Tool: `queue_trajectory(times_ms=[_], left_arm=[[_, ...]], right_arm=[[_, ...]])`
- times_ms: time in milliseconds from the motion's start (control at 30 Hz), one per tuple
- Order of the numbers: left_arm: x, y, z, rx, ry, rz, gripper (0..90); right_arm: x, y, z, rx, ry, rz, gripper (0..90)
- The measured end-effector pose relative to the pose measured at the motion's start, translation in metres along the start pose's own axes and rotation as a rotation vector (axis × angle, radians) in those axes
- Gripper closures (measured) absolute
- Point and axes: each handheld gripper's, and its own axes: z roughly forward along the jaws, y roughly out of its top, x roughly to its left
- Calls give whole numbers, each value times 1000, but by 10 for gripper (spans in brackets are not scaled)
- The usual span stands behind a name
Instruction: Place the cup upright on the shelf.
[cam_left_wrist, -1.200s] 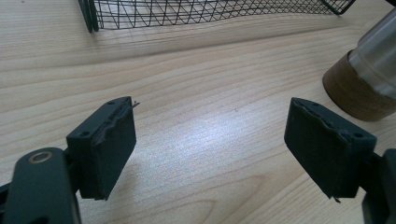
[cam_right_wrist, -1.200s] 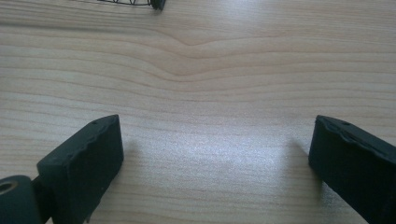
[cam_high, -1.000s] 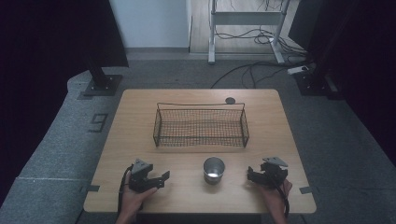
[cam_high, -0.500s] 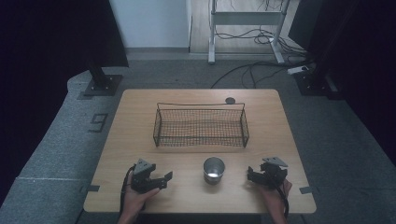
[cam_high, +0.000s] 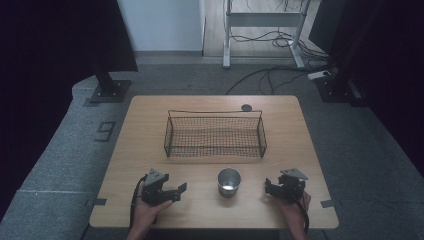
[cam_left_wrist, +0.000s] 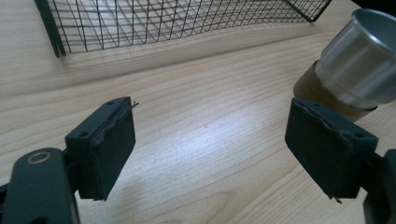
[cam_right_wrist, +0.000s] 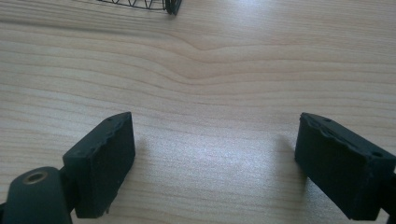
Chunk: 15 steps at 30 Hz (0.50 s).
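A metal cup (cam_high: 229, 181) stands upright on the table (cam_high: 150, 130), low in the middle of the high view, between the two tongs and apart from both. The left tongs (cam_high: 176, 190) lie at the lower left of that frame, held by a hand (cam_high: 146, 216) that enters from the bottom edge; they point right toward the cup, jaws wide with nothing between them. The right tongs (cam_high: 268, 187) sit at the lower right, held by the other hand (cam_high: 295, 215), also wide and holding nothing, pointing left toward the cup.

A black wire basket (cam_high: 215, 134) stands in the middle of the frame, above the cup and clear of it. A small dark disc (cam_high: 246, 107) lies on the table just above the basket's far rim.

In the left gripper view the left tongs (cam_left_wrist: 210, 149) spread across the lower frame over bare wood; the cup (cam_left_wrist: 359, 60) shows at the upper right, silver at the top with a brown band below it, just beyond the right-hand jaw. The basket (cam_left_wrist: 177, 21) runs along the top edge.

In the right gripper view the right tongs (cam_right_wrist: 215, 158) stand wide over bare wood, with a corner of the basket (cam_right_wrist: 159, 5) at the top edge.
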Motion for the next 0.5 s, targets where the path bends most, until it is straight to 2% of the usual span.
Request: queue_trajectory(times_ms=[200, 333, 500], left_arm=[[-7, 6, 0, -4, -15, 18, 165], [-14, 10, 5, 19, -32, 44, 165], [-19, 13, 9, 26, -23, 43, 153]], right_arm=[[0, 0, 0, 0, 0, 0, 120], [0, 0, 0, 1, 0, 0, 120], [0, 0, 0, 1, 0, 0, 119]])
